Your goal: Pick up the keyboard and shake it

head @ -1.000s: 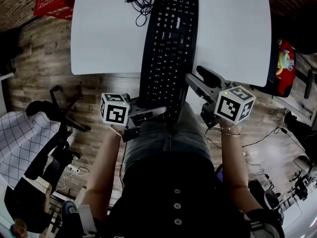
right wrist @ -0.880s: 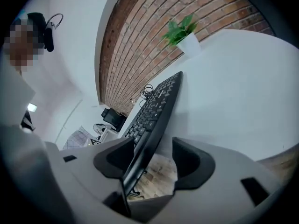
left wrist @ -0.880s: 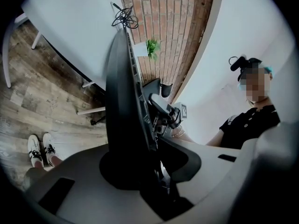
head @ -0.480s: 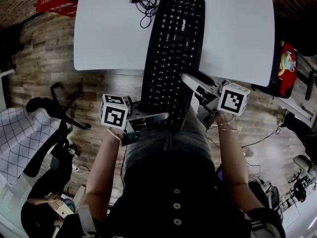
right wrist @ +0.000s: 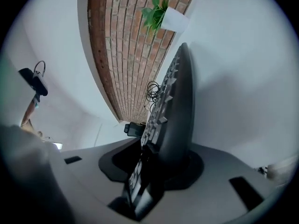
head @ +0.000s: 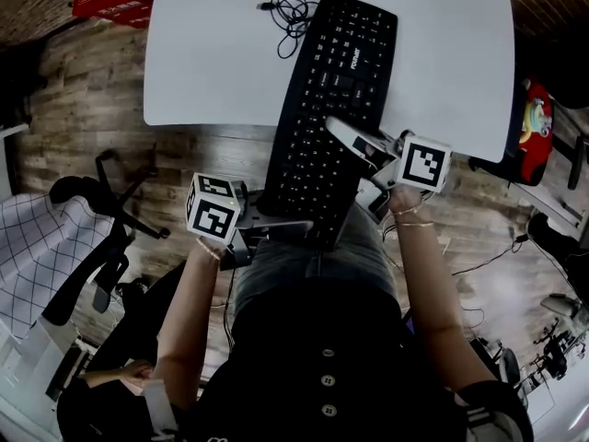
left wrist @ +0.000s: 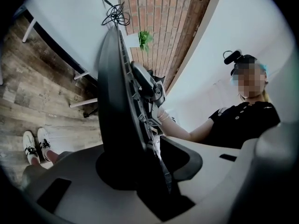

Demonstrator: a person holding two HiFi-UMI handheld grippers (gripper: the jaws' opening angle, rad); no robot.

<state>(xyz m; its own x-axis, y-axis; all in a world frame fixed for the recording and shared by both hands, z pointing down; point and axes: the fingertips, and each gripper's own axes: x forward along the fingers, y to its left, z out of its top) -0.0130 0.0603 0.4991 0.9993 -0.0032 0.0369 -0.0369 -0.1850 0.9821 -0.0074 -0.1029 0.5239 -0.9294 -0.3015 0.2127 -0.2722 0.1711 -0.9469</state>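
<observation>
Two-handed grasp at the start of the lift. The black keyboard [head: 336,109] lies lengthwise, its far half over the white table [head: 212,72] and its near half jutting past the table edge above the person's lap; whether the far end rests on the table cannot be told. The coiled cable [head: 293,12] lies on the tabletop beside the far end. The pick-up appears secured but hardly begun, and the shaking remains to be done. The left gripper [head: 290,221] clamps the near left corner, its jaws having just eased slightly wider with the board between them. The right gripper [head: 354,164] has just been closing and now pinches the keyboard's right edge, keys against one pad.
</observation>
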